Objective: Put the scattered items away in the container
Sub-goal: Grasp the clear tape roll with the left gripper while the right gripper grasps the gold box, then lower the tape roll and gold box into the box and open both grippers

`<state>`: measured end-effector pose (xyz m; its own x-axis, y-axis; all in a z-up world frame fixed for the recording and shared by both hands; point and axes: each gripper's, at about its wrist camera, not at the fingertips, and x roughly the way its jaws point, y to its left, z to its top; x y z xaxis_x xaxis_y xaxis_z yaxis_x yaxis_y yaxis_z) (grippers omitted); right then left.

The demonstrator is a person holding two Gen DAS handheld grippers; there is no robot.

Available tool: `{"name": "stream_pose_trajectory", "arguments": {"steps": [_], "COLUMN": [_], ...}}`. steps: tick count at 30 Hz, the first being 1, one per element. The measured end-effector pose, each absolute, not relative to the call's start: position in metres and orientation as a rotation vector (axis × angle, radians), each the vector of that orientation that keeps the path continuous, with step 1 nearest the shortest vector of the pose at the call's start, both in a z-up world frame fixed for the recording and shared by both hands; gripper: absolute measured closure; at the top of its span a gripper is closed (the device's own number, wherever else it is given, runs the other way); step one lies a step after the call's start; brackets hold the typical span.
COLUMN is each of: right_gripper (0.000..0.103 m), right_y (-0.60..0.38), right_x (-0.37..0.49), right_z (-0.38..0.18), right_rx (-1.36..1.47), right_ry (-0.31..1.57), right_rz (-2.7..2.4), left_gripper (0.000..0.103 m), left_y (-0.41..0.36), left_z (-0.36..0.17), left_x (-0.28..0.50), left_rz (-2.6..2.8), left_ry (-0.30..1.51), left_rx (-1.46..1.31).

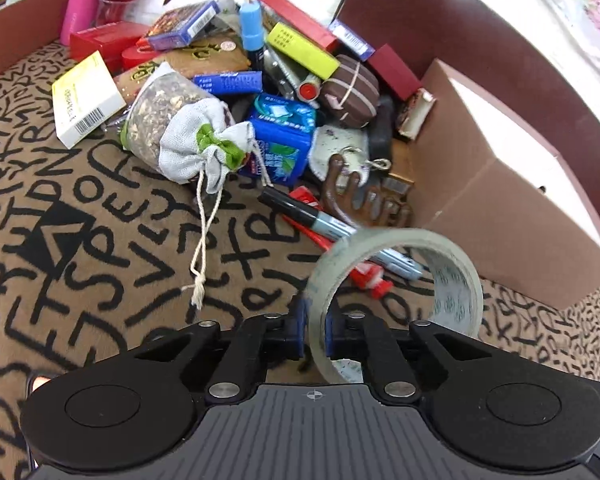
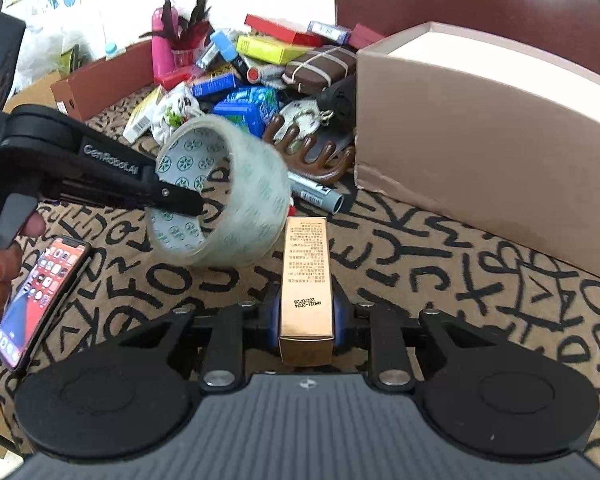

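Both of my tools are loaded above the tan cloth printed with black letters. My left gripper has its blue pads pinched tight on the wall of a clear roll of packing tape, one finger inside the ring and one outside, so the roll hangs on edge off the cloth; I read that as the surest hold on a hollow thing. My right gripper has its jaws narrowed onto the near end of a slim gold cardboard box, which points straight ahead between the pads, lengthwise for an easy drop. The open-topped brown cardboard container stands ahead and to the right, well apart from both loads. A heap of packets and boxes lies beside it, untidied. A smartphone rests at the left.
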<state>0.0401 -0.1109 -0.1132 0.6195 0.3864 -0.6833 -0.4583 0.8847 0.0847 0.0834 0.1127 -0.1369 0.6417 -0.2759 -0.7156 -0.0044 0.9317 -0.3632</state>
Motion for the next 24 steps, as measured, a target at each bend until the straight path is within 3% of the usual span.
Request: {"name": "stream_pose_trajectory", "arguments": {"steps": [14, 24], "right_gripper": [0.076, 0.076], "right_y": [-0.158, -0.201], "right_x": [0.034, 0.061], "right_z": [-0.065, 0.008], "right_rx": [-0.012, -0.03], "right_ry": [0.64, 0.487], "right_rz": [0.432, 0.371], "left_gripper": [0.099, 0.099], "left_y": [0.044, 0.002], "left_z": [-0.069, -0.005], "left_x": [0.087, 0.123], "left_rz": [-0.282, -0.357], "left_ry": [0.759, 0.644], "left_rx": [-0.271, -0.255]}}
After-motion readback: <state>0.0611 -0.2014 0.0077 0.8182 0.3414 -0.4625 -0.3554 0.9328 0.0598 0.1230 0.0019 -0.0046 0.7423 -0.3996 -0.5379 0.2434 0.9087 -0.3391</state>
